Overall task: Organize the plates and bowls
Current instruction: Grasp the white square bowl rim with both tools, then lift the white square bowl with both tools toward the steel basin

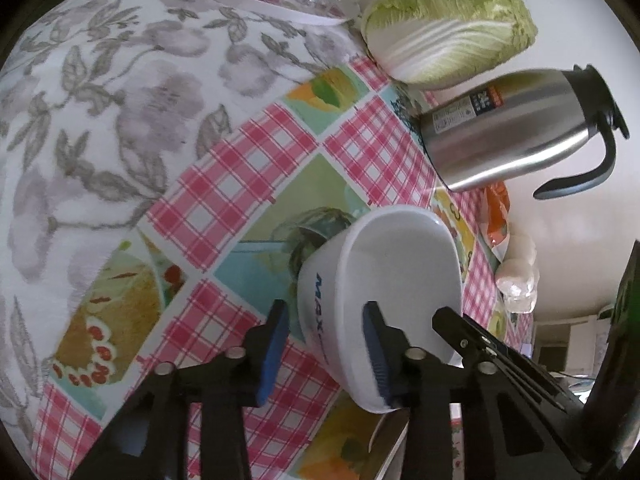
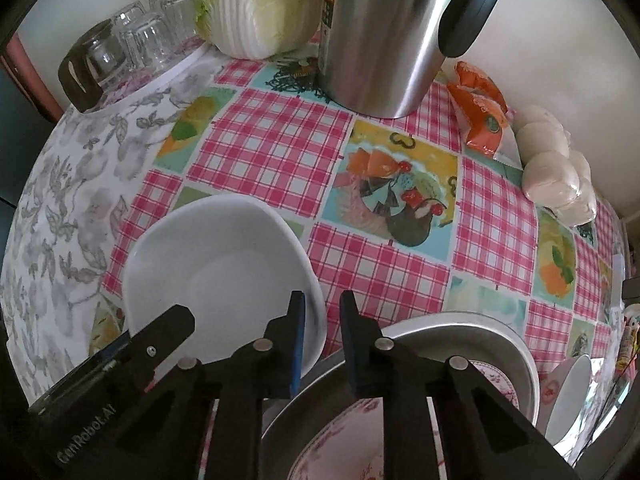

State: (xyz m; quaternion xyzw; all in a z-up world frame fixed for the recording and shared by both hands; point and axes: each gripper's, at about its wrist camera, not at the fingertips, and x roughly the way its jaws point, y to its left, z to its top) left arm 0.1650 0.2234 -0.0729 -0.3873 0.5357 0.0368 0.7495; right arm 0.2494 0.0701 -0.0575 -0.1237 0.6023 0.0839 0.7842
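Note:
A plain white bowl [image 1: 400, 264] [image 2: 224, 264] with blue lettering on its side stands on the checked tablecloth [image 2: 272, 140]. My left gripper [image 1: 326, 332] straddles its near wall, one blue pad inside and one outside. A strip of cloth shows between the outer pad and the wall, so it is open. My right gripper [image 2: 323, 314] is shut on the bowl's right rim, one pad over the inside and one outside. The right gripper's black fingers [image 1: 444, 316] show at that rim in the left wrist view. A left finger [image 2: 176, 320] lies over the bowl's near side in the right wrist view.
A metal basin [image 2: 472, 322] holding a floral plate [image 2: 348, 436] sits just right of the bowl, with a white plate [image 2: 570, 392] further right. Behind stand a steel jug [image 2: 384, 32], a cabbage [image 2: 260, 8], upturned glasses [image 2: 136, 44], an orange packet [image 2: 480, 112] and bagged buns [image 2: 552, 176].

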